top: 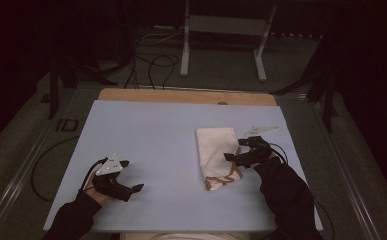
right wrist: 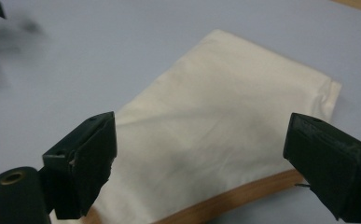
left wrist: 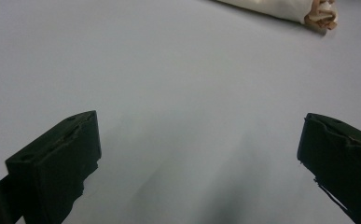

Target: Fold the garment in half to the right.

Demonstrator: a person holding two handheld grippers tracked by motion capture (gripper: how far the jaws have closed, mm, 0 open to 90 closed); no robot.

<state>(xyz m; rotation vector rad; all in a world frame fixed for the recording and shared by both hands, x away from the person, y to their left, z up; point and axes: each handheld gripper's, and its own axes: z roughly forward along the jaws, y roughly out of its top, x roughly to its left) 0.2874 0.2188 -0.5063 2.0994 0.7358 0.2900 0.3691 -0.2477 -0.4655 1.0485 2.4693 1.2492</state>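
A folded cream cloth [top: 216, 155] with a tan-brown hem lies on the pale blue table top, right of centre. My right gripper [top: 236, 149] hovers at the cloth's right edge, jaws wide open with nothing between them. In the right gripper view the cloth [right wrist: 215, 135] spreads out beneath the open right gripper [right wrist: 199, 154], its brown hem toward the bottom. My left gripper [top: 131, 176] rests low at the front left, open and empty, well apart from the cloth. The left gripper view shows the open left gripper [left wrist: 197, 154] over bare table, with the cloth's hemmed end [left wrist: 308, 11] far off.
The blue mat [top: 151, 135] covers a wooden table whose bare strip [top: 181, 96] shows at the back. Beyond it stand a white metal frame [top: 221, 30] and loose cables [top: 151, 65] on the floor. Dark sleeves come in at the bottom.
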